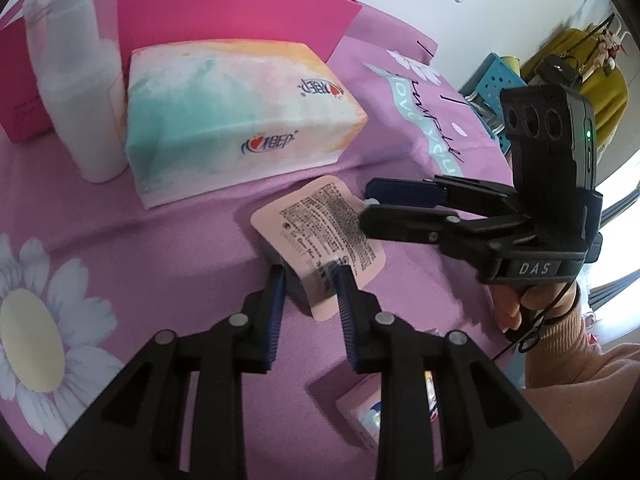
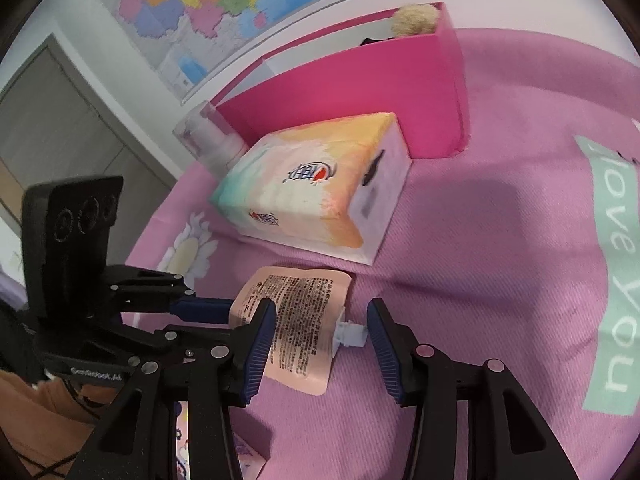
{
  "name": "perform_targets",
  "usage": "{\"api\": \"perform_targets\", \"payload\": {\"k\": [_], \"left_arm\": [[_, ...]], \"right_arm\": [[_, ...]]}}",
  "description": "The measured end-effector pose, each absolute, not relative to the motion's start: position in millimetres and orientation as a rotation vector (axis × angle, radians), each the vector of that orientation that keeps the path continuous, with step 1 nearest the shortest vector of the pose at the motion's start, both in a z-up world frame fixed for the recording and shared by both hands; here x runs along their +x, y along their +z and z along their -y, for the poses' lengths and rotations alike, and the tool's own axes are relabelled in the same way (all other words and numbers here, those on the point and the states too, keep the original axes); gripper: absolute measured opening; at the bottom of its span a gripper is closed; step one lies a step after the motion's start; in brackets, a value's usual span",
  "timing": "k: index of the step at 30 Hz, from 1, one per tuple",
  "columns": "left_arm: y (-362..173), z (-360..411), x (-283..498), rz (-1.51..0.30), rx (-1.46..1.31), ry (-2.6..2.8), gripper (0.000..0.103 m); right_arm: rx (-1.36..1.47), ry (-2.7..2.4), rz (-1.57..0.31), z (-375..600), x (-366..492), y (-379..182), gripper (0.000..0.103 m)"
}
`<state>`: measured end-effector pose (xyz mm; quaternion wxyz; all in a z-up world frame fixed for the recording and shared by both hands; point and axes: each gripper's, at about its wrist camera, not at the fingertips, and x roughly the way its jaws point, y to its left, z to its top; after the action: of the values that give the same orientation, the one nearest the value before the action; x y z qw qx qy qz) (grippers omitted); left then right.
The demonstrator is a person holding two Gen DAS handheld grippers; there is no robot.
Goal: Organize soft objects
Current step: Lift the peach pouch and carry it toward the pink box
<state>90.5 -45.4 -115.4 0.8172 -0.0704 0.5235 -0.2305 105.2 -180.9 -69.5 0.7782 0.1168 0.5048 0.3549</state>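
A pale pink pouch point(image 1: 320, 216) point(image 2: 298, 316) with black print and a white spout point(image 2: 352, 334) lies on the purple-pink bedspread point(image 1: 160, 260). My left gripper point(image 1: 310, 280) point(image 2: 230, 316) is shut on the end of the pouch away from the spout, and its blue pads pinch that edge. My right gripper point(image 2: 320, 330) point(image 1: 370, 205) comes from the other side and stands open. The spout lies between its fingers, with a small gap to the right pad. Behind the pouch lies a soft tissue pack point(image 1: 240, 120) point(image 2: 316, 192) in teal, white and orange.
An open pink box point(image 1: 240, 12) point(image 2: 360, 92) stands behind the tissue pack, with a beige plush toy point(image 2: 414, 20) inside. A translucent white bottle point(image 1: 76, 80) point(image 2: 212, 136) stands beside the pack. A small pink packet point(image 1: 360, 408) lies below my left gripper.
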Motion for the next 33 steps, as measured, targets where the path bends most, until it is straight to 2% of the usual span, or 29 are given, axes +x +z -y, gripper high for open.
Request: {"api": "perform_targets", "payload": {"k": [5,7,12,33], "left_arm": [[-114.9,46.3,91.9,-1.115,-0.149,-0.505,0.028],[-113.4,45.5,90.5,-1.113,-0.138,-0.499,0.028],[-110.6,45.2,87.8,-1.109,-0.147,-0.496,0.028],[-38.8,34.4,82.0,-0.944,-0.114,-0.505,0.028]], "right_arm": [[0.287,0.749,-1.090,191.0,96.6,-70.0,0.047],[0.272,0.753,-1.088,187.5,95.2,-69.9,0.040],[0.273,0.733,-1.087,185.9,95.3,-69.5,0.033],[0.281,0.778,-0.933,190.1,91.1,-2.7,0.033]]}}
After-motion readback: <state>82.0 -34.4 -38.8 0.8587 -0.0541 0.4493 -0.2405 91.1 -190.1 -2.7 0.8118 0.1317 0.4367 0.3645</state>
